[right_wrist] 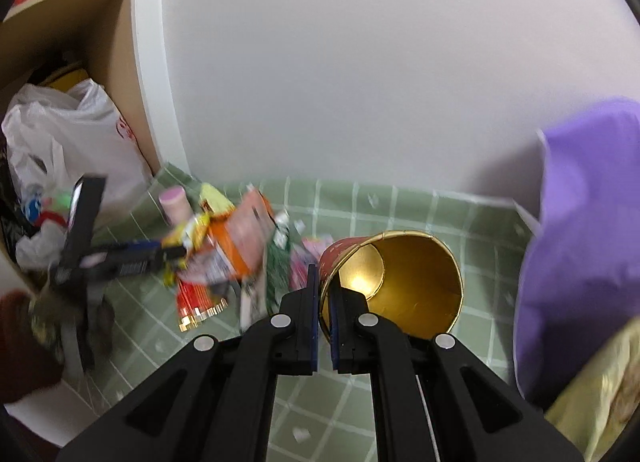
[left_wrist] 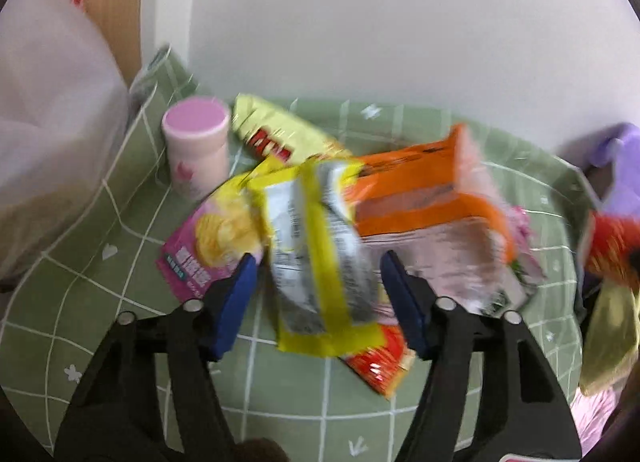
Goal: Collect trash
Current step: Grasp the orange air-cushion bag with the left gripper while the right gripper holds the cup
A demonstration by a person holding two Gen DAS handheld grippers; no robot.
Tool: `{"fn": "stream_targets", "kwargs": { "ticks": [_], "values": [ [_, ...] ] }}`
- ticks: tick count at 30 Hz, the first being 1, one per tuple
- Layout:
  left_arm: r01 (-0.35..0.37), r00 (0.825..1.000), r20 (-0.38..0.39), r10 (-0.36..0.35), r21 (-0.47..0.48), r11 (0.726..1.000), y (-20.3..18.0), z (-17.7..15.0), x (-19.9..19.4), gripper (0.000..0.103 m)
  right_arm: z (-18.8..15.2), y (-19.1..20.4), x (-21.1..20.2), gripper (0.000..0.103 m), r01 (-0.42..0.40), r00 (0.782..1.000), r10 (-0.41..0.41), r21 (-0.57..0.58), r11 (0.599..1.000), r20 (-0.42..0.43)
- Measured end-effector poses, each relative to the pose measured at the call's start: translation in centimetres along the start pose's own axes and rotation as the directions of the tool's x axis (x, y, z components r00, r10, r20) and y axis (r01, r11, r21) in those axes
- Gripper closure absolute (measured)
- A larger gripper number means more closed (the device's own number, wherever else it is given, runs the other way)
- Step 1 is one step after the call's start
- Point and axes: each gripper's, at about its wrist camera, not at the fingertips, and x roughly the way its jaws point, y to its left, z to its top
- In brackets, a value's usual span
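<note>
Left hand-held gripper point(left_wrist: 320, 282): jaws well apart, blue pads point(left_wrist: 236, 302) either side of a yellow-and-silver wrapper point(left_wrist: 320, 262) that sits between them; pads don't visibly press it, frame is motion-blurred. Right hand-held gripper point(right_wrist: 325, 290): jaws nearly closed, pinching the rim of a gold-lined paper cup point(right_wrist: 400, 282), one pad inside the wall, one outside; cup tipped on its side, mouth toward the camera, red outside. Left wrist view only: wrapper pile up close on the green checked cloth of the table point(left_wrist: 100, 262) — under the yellow one a red foil wrapper point(left_wrist: 380, 370) at lower centre, a pink chip packet point(left_wrist: 204, 246) to its left, an orange packet point(left_wrist: 420, 186) right of centre, a yellow packet point(left_wrist: 280, 130) behind. Pink-lidded jar point(left_wrist: 196, 150) stands upright at centre left, just behind the pile. The cup is a red blur at that frame's right edge. Right wrist view only: the left hand-held gripper seen from the side at centre left, the pile hanging around its tips, and a dark red sleeve point(right_wrist: 20, 346) at lower left. Purple cloth point(right_wrist: 580, 242) fills the right edge, blocking the table's far right corner. White plastic bag point(right_wrist: 72, 142) in a wooden shelf point(right_wrist: 60, 22) at upper left, past the table edge. White wall point(right_wrist: 360, 62) behind everything.
</note>
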Motion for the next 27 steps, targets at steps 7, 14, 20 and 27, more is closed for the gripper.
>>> {"fn": "stream_targets", "kwargs": {
  "ticks": [7,14,20,27],
  "values": [
    [0.071,0.995,-0.064,-0.075,-0.066,0.995,0.9,0.5,0.6,0.06,-3.6,-0.4,0.3,0.097,-0.003,0.998,0.008,0.078,0.997,-0.061],
    [0.094,0.995,-0.027,-0.094,0.002,0.996,-0.7,1.0,-2.4,0.092,-3.5,0.6,-1.9,0.097,0.004,0.999,-0.001,0.094,0.996,-0.036],
    [0.129,0.991,0.03,-0.131,0.053,0.99,-3.1,0.9,-6.0,0.097,-3.4,0.9,-5.2,0.097,0.031,0.999,-0.033,0.095,0.995,0.012],
    [0.122,0.989,0.079,-0.127,0.062,0.991,-3.1,0.2,-7.6,0.096,-4.7,0.6,-7.0,0.097,0.037,0.999,-0.039,0.118,0.992,0.018]
  ]
}}
